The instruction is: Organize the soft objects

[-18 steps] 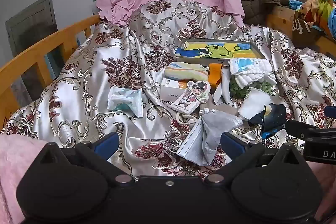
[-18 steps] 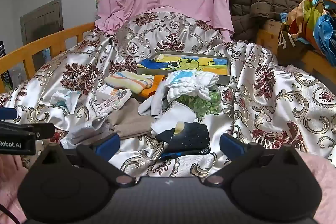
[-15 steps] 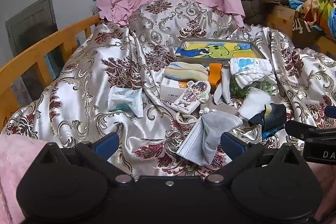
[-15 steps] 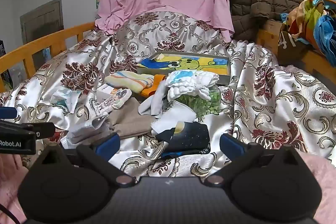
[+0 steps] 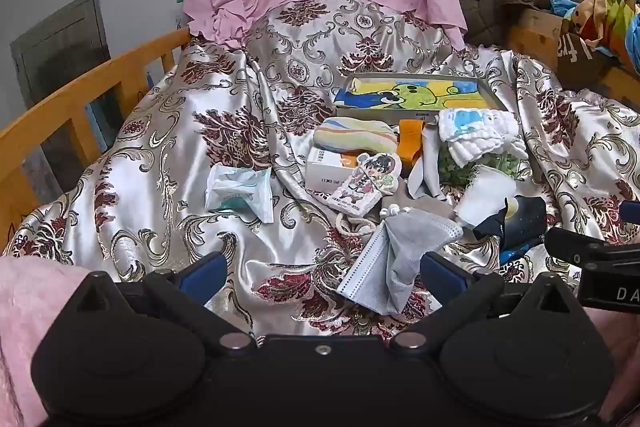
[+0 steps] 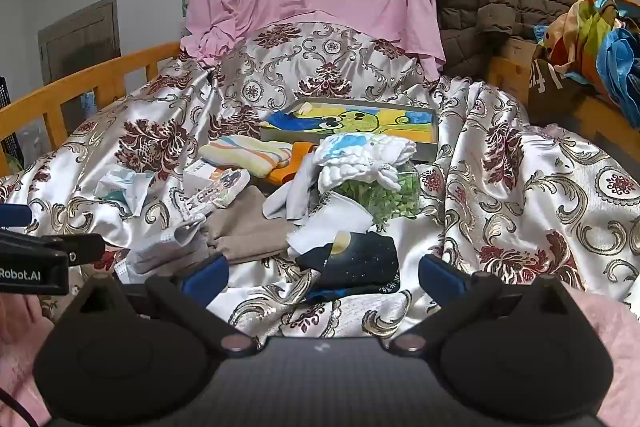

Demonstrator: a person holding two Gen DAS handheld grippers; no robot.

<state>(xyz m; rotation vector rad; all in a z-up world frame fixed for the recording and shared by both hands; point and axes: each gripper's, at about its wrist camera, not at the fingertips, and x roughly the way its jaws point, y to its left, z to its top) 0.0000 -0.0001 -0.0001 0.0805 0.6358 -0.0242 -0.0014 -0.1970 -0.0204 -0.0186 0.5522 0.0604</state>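
Bed, floral satin bedspread [image 5: 168, 163]: soft items piled centre. Grey face mask [image 5: 394, 259] lies just ahead of your left gripper [image 5: 322, 273], toward its right finger, long axis diagonal. Right gripper [image 6: 322, 275] faces the starry dark cloth [image 6: 356, 263]. Both grippers gape wide, empty.

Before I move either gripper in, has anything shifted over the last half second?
Nothing visibly changed. The left gripper and right gripper have their jaws wide open over the floral satin bedspread, holding nothing. The grey pleated face mask and the dark starry folded cloth lie where they were.
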